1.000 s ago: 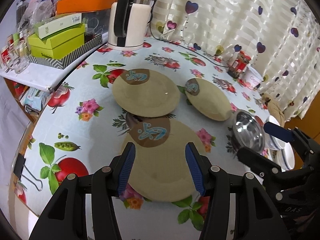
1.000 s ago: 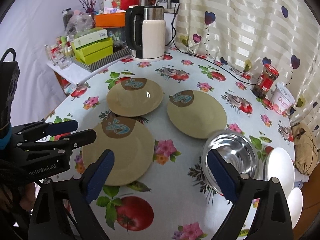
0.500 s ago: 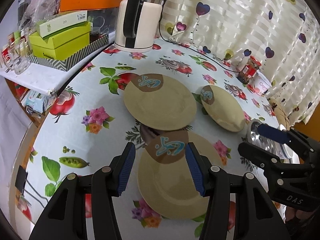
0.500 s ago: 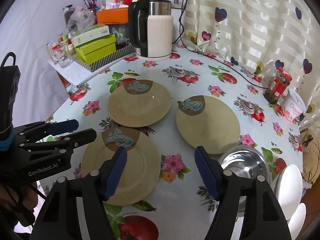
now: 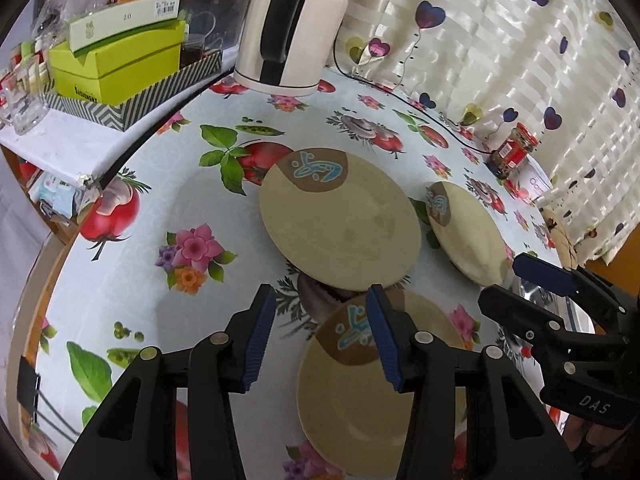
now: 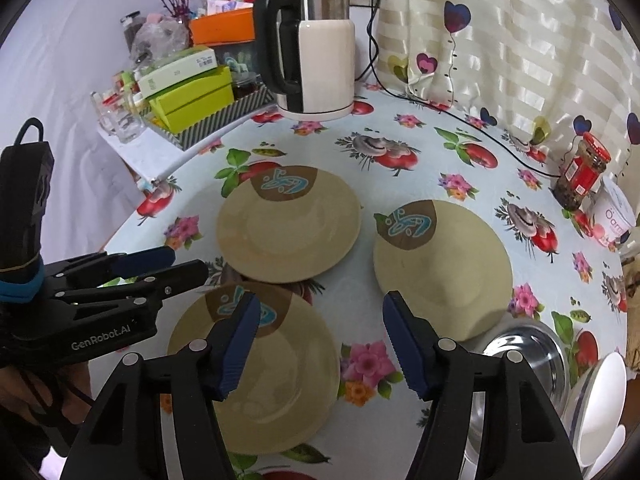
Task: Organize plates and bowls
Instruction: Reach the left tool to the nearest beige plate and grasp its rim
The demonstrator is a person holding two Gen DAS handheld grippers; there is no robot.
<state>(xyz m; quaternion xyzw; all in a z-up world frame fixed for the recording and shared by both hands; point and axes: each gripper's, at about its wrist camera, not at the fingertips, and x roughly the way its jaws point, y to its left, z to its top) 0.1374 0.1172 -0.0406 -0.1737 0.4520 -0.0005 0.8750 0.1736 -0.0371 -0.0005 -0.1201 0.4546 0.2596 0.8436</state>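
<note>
Three tan plates with a brown-and-blue patch lie on the flowered tablecloth: a far plate (image 5: 340, 224) (image 6: 288, 224), a right plate (image 5: 468, 232) (image 6: 440, 268) and a near plate (image 5: 368, 392) (image 6: 260, 368). My left gripper (image 5: 320, 294) (image 6: 186, 262) hovers over the gap between the near and far plates, its jaws closing with nothing pressed between them. My right gripper (image 6: 320, 300) (image 5: 504, 280) hangs above the near and right plates, jaws also closing, holding nothing. A steel bowl (image 6: 524, 360) and stacked white bowls (image 6: 600, 396) sit at the right.
A white and black kettle (image 6: 316, 52) stands at the back with its cable running along the curtain. Green boxes (image 5: 116, 64) fill a side shelf at the left. A red-lidded jar (image 6: 584, 172) and a yoghurt cup (image 6: 616, 216) stand at the far right.
Both grippers moved forward and lower over the plates. The right jaws narrowed clearly, and the left jaws narrowed a little.
</note>
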